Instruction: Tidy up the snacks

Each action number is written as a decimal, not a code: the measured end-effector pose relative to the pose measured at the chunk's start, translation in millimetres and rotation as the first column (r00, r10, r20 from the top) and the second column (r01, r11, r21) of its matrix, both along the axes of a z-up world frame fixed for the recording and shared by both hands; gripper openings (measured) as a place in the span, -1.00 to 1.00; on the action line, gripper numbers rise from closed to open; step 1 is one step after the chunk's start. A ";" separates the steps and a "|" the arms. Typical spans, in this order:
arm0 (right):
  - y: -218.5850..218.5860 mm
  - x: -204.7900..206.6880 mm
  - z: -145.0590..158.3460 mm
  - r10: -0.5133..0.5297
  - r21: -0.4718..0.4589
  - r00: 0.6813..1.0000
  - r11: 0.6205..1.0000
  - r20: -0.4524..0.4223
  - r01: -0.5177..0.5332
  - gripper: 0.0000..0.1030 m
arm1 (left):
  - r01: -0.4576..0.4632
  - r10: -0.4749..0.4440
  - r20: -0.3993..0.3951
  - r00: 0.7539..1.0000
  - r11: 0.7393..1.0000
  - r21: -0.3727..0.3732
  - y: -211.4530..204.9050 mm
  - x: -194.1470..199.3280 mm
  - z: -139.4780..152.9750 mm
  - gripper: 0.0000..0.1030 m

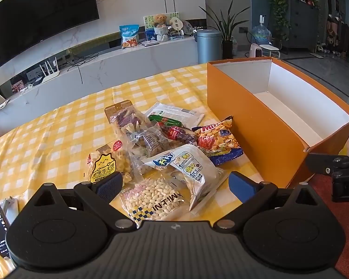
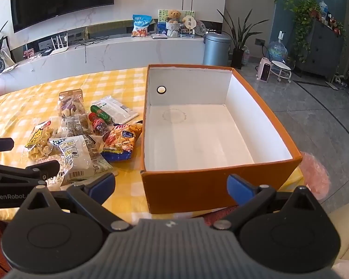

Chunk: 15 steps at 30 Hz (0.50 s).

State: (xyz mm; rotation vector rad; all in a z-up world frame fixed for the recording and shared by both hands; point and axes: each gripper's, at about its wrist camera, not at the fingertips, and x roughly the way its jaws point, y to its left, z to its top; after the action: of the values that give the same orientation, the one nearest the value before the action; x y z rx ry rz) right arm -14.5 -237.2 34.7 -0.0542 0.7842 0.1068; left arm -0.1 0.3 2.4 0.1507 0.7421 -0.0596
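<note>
A pile of snack packs lies on the yellow checked tablecloth (image 1: 58, 125): a clear bag of white puffs (image 1: 153, 197), a white pack with blue print (image 1: 193, 169), an orange crisp bag (image 1: 218, 139), a yellow cracker bag (image 1: 104, 165), a purple chip bag (image 1: 128, 121), and a green sausage (image 1: 167, 119). An open orange box (image 2: 197, 186) with a white inside stands right of the pile and holds nothing. My left gripper (image 1: 174, 183) is open just above the puffs bag. My right gripper (image 2: 171, 186) is open before the box's near wall.
A white TV bench (image 2: 128, 48) with a blue snack bag, a router and a teddy bear runs behind the table. A grey bin (image 2: 216, 48) and plants stand at the right. A pink bag (image 2: 316, 174) lies by the box's near right corner.
</note>
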 end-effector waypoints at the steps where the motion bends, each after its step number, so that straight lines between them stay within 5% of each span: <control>1: 0.6 -0.4 -1.1 0.000 -0.001 1.000 1.000 0.001 0.000 0.94 | 0.001 -0.001 0.002 1.000 1.000 0.000 -0.5 0.0 0.9 1.00; 15: 1.7 -0.5 4.1 -0.007 -0.033 0.999 0.999 0.042 0.009 0.94 | 0.009 -0.009 0.028 1.000 1.000 -0.012 -0.9 -0.5 6.2 1.00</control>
State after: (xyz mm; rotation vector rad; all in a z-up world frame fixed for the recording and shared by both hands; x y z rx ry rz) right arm -15.1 -235.5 38.8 -0.0844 0.7443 0.0850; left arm -0.5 -0.6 8.7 0.1429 0.7128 -0.0702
